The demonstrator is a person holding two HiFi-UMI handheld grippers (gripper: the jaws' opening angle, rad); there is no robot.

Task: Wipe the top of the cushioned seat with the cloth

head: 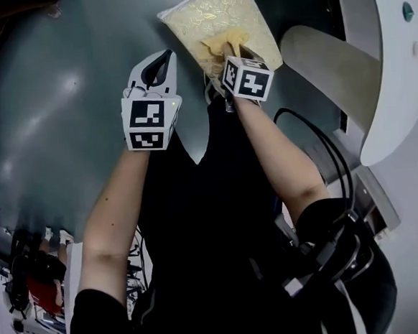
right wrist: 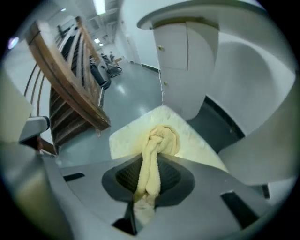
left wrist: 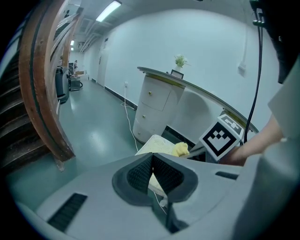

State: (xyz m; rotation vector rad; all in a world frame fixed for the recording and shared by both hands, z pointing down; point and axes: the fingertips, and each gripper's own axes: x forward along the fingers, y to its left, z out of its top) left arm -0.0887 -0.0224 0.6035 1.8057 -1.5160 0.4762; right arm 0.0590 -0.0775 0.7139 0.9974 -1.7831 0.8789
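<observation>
Bare forearms (head: 119,220) reach forward from the person's dark clothing in the head view, each hand carrying a gripper over a grey-green floor (head: 60,102). On the right, the right gripper (head: 226,52) is clenched on the cloth (head: 226,40), a pale yellow rag twisted into a rope between its ribbed pads; in the right gripper view the cloth (right wrist: 157,145) runs up through the jaws and ends in a knotted bunch on the cushioned seat (right wrist: 192,140). That seat (head: 218,10) is a cream, patterned square pad, and the bunch sits on its near edge, roughly mid-width. Beside it and a little back, the left gripper (head: 160,63) hangs over bare floor, off the seat; its own view shows the dark pads pressed together with nothing between them (left wrist: 151,174). From there the seat (left wrist: 157,144) and the yellow cloth (left wrist: 180,149) appear beyond the jaws, next to the right gripper's marker cube (left wrist: 220,138). A curved white counter (head: 396,76) stands to the right of the seat, and a wooden stair rail (right wrist: 70,89) rises on the left.
</observation>
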